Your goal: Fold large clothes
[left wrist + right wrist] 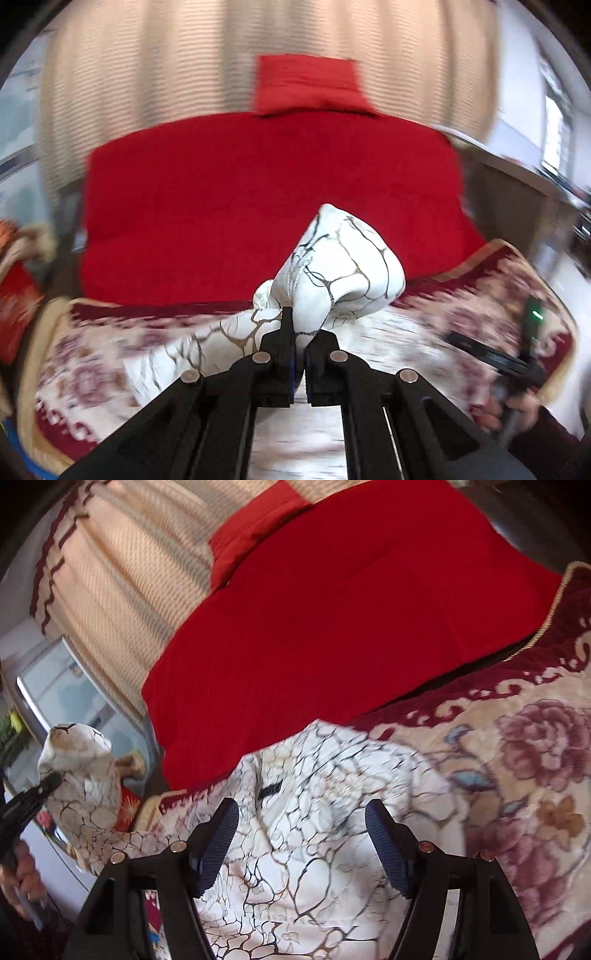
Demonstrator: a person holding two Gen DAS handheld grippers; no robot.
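A white garment with a dark and gold crackle pattern (314, 849) lies on a floral blanket (524, 775) on the bed. My left gripper (298, 332) is shut on a bunched corner of the garment (343, 266) and holds it lifted above the bed. That lifted bunch also shows at the left of the right wrist view (79, 771), with the left gripper (50, 781) on it. My right gripper (301, 834) is open and empty, its blue pads (218, 842) spread above the flat part of the garment.
A red bedspread (266, 206) covers the far half of the bed, with a red pillow (306, 85) against cream curtains (147, 74). In the left wrist view the right gripper (517, 354) is at the right edge. A window (74, 694) is at the left.
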